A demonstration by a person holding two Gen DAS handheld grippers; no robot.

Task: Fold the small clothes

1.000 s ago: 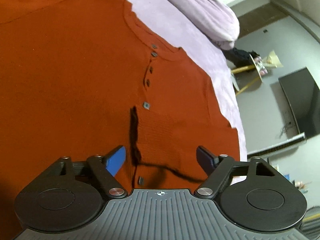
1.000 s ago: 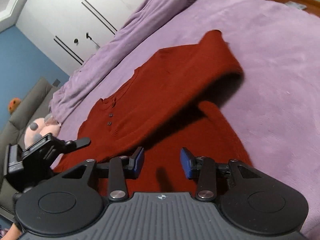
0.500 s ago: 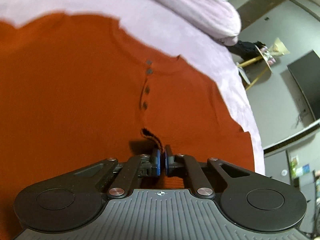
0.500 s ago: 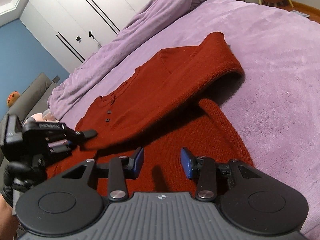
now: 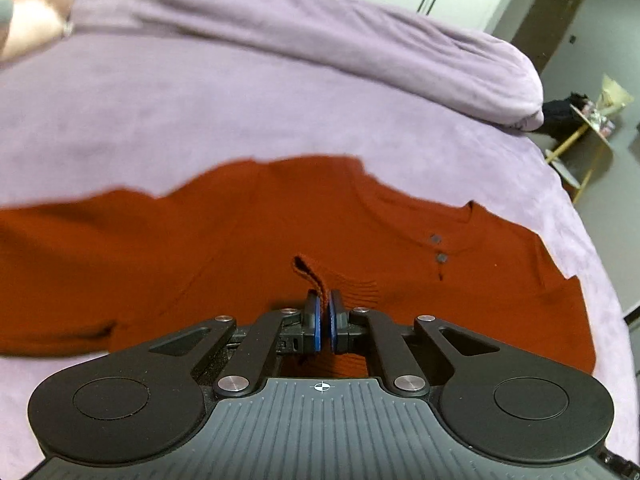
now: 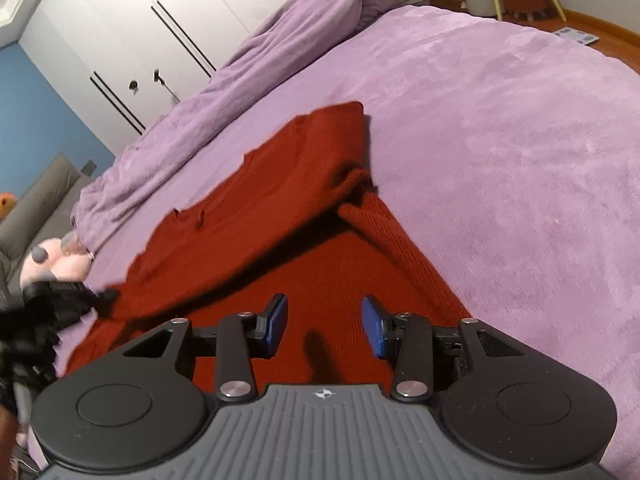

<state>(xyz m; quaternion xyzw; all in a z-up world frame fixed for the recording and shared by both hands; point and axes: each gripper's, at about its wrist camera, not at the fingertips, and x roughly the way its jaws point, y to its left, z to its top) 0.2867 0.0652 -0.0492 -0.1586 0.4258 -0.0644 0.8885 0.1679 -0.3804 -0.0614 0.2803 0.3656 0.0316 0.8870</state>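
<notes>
Rust sweater point(image 5: 240, 240) in left tongs point(image 5: 323, 316)

The rust-red knitted sweater point(image 5: 240, 248) runs off the left edge in the left wrist view, its near part covered by the black left tool point(image 5: 323, 326), so how much cloth sits between the closed blue pads can't be read. In the right wrist view the left tool point(image 6: 60, 300) is a dark smear at the left edge. The right tool point(image 6: 324, 326) body covers the sweater's point(image 6: 280, 216) near hem. The pink plush toy point(image 6: 60, 256) is blurred, partly hidden.
</notes>
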